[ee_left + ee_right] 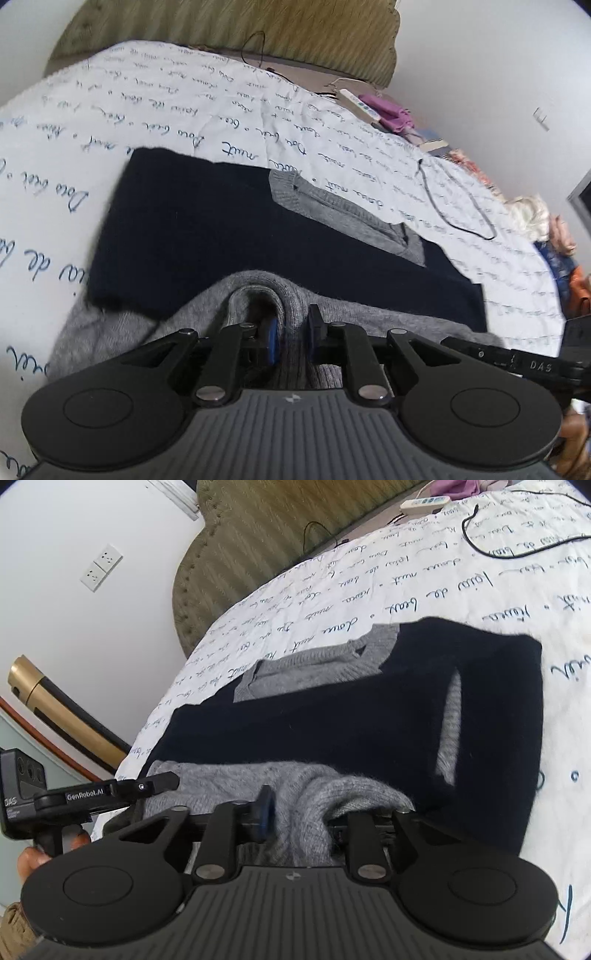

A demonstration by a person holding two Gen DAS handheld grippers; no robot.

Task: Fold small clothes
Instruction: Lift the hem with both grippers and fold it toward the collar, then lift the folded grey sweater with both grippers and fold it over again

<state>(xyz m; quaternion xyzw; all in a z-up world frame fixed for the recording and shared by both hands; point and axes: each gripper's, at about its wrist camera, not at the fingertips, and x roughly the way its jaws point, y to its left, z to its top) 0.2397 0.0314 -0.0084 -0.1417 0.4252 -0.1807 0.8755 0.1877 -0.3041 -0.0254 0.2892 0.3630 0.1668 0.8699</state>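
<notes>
A navy sweater (221,240) with a grey collar (332,210) and grey lower part lies flat on the bed, collar toward the headboard. My left gripper (291,328) is shut on a raised fold of the grey edge (258,291) at the near side. In the right wrist view the same sweater (332,720) spreads ahead. My right gripper (299,808) has its jaws apart. A grey fold (314,794) lies between them and drapes over the right finger, hiding it. The blue left pad (264,812) stands just beside the cloth. The two grippers sit side by side along the near edge.
The bed cover (184,110) is white with blue script. An olive padded headboard (221,26) stands behind. A white remote (360,105), purple cloth (388,110) and a black cable (458,206) lie on the bed's right side. A hand (33,860) holds the left gripper.
</notes>
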